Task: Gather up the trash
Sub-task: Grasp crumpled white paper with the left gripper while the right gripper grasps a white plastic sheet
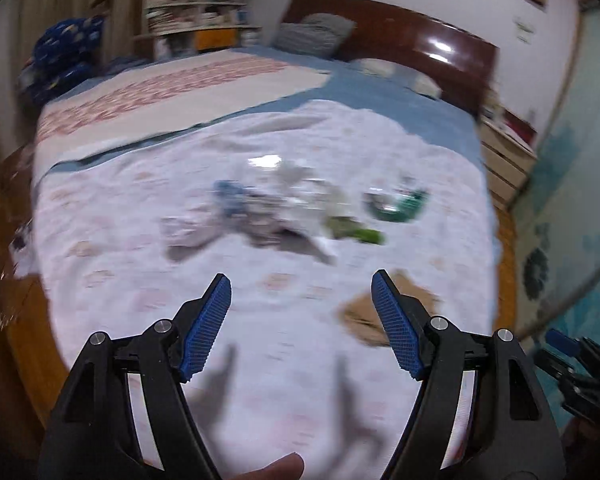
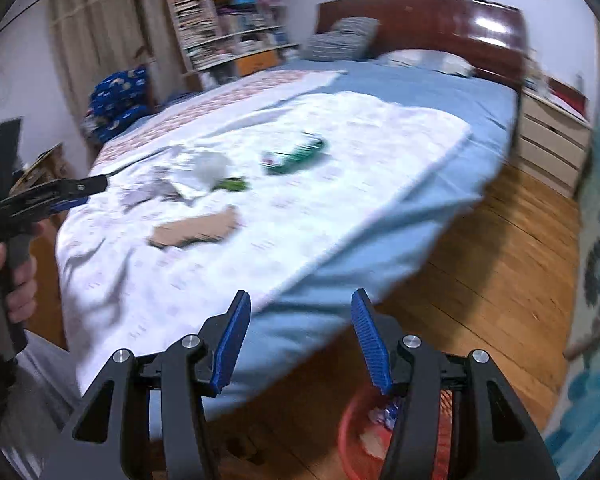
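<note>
Bedroom with a wood floor [image 2: 500,240], a bookshelf [image 2: 228,28] against the far wall and a dark headboard [image 1: 400,36] at the top of a wide bed [image 1: 400,92]. Spread over the near half of the bed is a white quilt [image 1: 140,208], and the trash lies on it, blurred by motion in both views.

Taking the cardboard piece [image 2: 198,230] as the landmark: it lies flat on the quilt toward the foot edge. Beyond it, toward the headboard, sits a loose heap of crumpled wrappers [image 1: 268,204], grey, white and blue, too smeared to separate. A small green scrap [image 2: 232,184] lies at the heap's edge, just past the cardboard. Farther from the cardboard, on the side toward the drawers [image 2: 552,136], lies a green-and-white packet [image 2: 294,154], apart from the heap.

Both grippers hold nothing. The left gripper [image 1: 302,280] hovers over the quilt with its blue pads spread wide; the cardboard shows just beside its right finger. From the right wrist view the person's hand [image 2: 8,280] grips its handle at the frame's left edge. The right gripper [image 2: 300,300] hangs off the foot corner of the bed, fingers apart, over the floor. Directly under it stands a red bin [image 2: 352,432] with some scraps inside, well apart from the cardboard.
</note>
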`<state>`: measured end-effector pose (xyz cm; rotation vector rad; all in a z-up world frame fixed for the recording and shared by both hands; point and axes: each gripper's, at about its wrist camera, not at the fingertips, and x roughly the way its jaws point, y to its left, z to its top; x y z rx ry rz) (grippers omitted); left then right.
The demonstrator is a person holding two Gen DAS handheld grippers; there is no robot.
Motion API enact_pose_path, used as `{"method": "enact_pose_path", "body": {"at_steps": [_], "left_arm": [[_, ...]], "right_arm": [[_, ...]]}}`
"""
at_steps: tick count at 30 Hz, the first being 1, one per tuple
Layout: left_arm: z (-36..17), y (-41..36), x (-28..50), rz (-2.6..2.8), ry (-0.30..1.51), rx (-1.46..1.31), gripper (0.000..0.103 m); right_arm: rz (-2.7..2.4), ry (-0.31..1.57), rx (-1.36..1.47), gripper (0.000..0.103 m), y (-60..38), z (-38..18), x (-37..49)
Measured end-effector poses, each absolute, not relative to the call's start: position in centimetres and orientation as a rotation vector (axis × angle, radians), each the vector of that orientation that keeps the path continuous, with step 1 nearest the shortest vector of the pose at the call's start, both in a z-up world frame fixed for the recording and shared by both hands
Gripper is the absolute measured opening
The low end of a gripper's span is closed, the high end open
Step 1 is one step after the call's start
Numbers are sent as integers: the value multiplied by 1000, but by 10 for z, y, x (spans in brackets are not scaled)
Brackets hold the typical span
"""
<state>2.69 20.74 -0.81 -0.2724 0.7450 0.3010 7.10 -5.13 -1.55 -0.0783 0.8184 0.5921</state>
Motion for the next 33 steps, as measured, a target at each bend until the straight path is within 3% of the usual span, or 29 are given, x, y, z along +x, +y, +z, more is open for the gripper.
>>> {"method": "enact_pose_path", "body": {"at_steps": [15, 19, 24, 25, 26, 31, 33], "left_arm": [[-16, 262, 29, 375, 758, -274, 73], [-21, 276, 27, 388, 773, -319, 73], [-25, 291, 27, 399, 779, -377, 73], [-26, 294, 27, 401, 779, -387, 73], [-25, 296, 27, 401, 779, -401, 73], [-26, 304, 32, 386, 780, -442, 73], [-27, 305, 35, 378, 782, -445, 73]], "right_arm": [[791, 856, -99, 54, 105, 7, 148], [821, 921, -51, 66, 163, 2, 187], [792, 1034, -19, 67, 227, -33, 227], [779, 1062, -4, 61, 235, -42, 236], [775, 1080, 12, 46, 239, -48, 241], [777, 1132, 138, 31, 245, -68, 261], [786, 1131, 143, 30, 243, -67, 262]]}}
